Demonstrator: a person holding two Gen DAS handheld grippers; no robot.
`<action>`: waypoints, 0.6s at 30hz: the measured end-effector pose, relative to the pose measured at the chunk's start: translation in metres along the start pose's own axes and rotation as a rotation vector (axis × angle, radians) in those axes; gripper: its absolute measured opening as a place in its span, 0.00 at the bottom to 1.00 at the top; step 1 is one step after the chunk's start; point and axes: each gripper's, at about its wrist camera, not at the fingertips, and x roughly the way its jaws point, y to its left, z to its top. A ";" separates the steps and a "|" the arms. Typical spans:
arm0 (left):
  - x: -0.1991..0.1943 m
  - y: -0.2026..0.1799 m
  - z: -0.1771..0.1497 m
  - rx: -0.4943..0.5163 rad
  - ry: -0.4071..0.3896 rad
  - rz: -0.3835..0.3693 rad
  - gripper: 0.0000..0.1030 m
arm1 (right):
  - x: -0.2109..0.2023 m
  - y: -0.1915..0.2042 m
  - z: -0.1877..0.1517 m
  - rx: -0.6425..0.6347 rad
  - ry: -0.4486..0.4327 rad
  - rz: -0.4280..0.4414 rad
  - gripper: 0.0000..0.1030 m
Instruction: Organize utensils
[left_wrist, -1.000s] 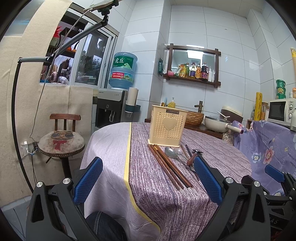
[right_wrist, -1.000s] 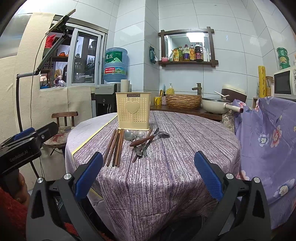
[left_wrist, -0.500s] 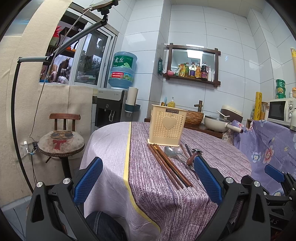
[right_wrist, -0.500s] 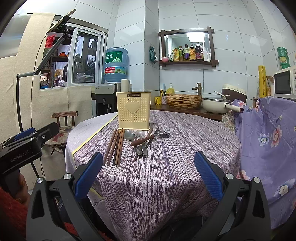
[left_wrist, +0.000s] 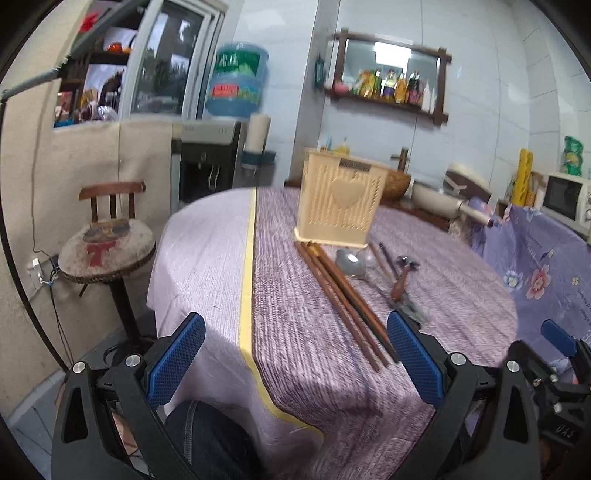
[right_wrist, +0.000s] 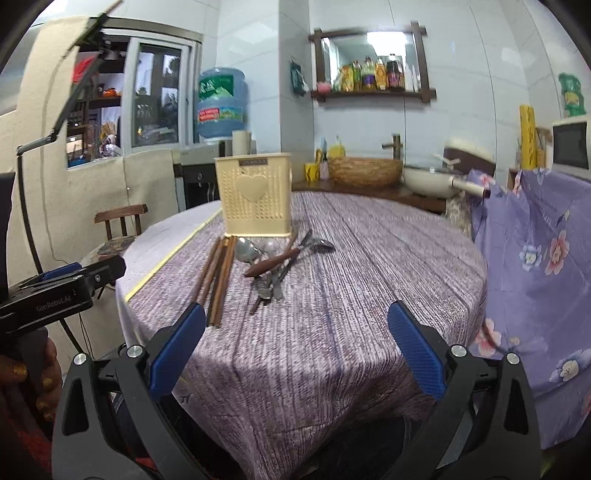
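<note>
Left tool (left_wrist: 295, 363): jaws spread wide, nothing between the blue pads (left_wrist: 176, 357). Right tool (right_wrist: 295, 360): likewise wide and empty. Both hang off the near rim of the round surface (right_wrist: 369, 332), well short of the utensils; judged to be at the approach stage, no pick made.

Landmark: cream holder (right_wrist: 255, 199), perforated, heart on its front face, standing upright on the purple cloth. All positions below are relative to it.

- Chopsticks (right_wrist: 218, 275): dark wooden bundle, far ends just at the holder's base, running from its left front corner toward the near rim. Lying roughly parallel, so judged easy to take as a group or in pairs.
- Metal spoons (right_wrist: 245, 250): bowls just in front of the holder, handles running toward the rim.
- Wooden-handled utensil (right_wrist: 273, 262): lies crosswise on top of the metal pile, in front and slightly right of the holder. Its head is too small to identify.

Judgement: the loose items sit directly before the holder so each needs only a short lift and drop. The crossed piece should probably come off first, or it may drag the others. Left view is motion-blurred; fine detail is unreliable there.
</note>
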 end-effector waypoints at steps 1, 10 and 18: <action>0.008 0.001 0.006 0.004 0.031 0.011 0.95 | 0.008 -0.004 0.006 0.015 0.025 0.009 0.95; 0.059 0.000 0.042 0.072 0.190 -0.023 0.94 | 0.084 -0.027 0.051 0.055 0.195 0.059 0.95; 0.096 -0.006 0.058 0.095 0.274 -0.022 0.81 | 0.169 -0.040 0.078 0.209 0.397 0.124 0.71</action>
